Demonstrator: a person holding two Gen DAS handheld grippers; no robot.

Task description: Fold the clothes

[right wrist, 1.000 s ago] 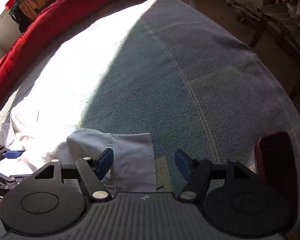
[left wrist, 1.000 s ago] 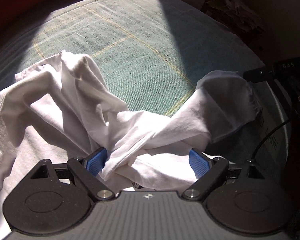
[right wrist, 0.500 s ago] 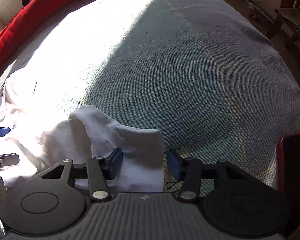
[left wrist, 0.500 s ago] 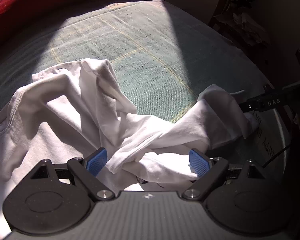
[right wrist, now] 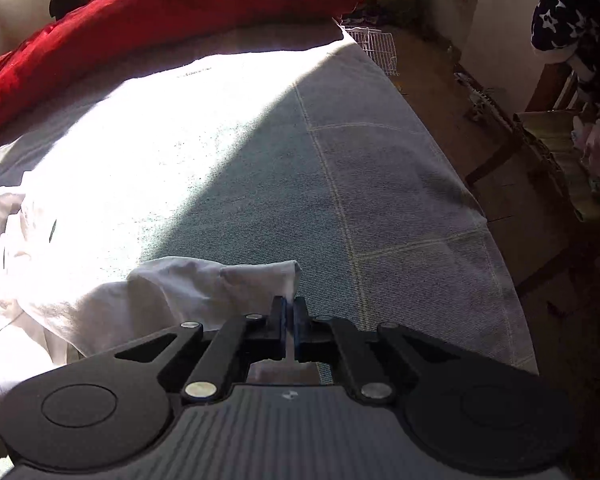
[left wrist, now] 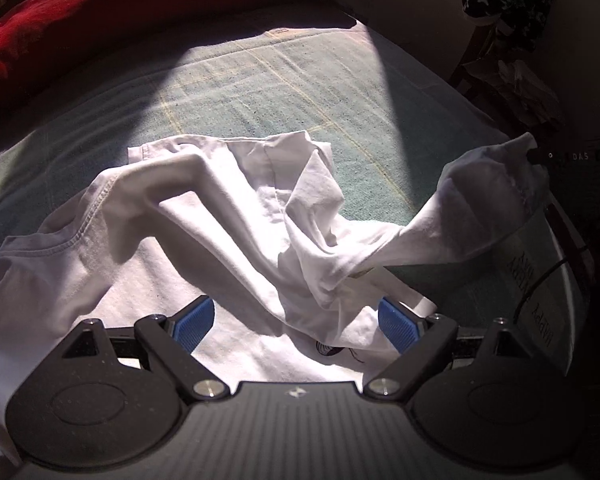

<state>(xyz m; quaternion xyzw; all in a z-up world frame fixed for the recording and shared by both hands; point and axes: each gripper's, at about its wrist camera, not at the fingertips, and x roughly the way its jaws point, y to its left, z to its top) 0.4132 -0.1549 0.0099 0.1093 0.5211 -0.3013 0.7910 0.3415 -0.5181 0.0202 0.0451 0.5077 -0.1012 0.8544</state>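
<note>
T-shirt [left wrist: 228, 240] crumpled, its printed front mostly hidden

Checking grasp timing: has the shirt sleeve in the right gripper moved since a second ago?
Yes. The sleeve has lifted off the green bedspread, pulled up by the right gripper, whose jaws just closed on it.

The shirt [left wrist: 228, 240] lies crumpled on the bedspread [left wrist: 300, 92], toward its near side. Behind it, along the far edge of the bed, sits the heaped quilt [right wrist: 172, 12]. The left gripper [left wrist: 296, 320] hangs over the shirt's body. Out to the right, the right gripper [right wrist: 290, 312] has a sleeve [right wrist: 220, 280] between its fingers, raised, it seems, off the bedspread. Right of the bed a garment [right wrist: 572, 12] hangs above a chair [right wrist: 540, 152].
</note>
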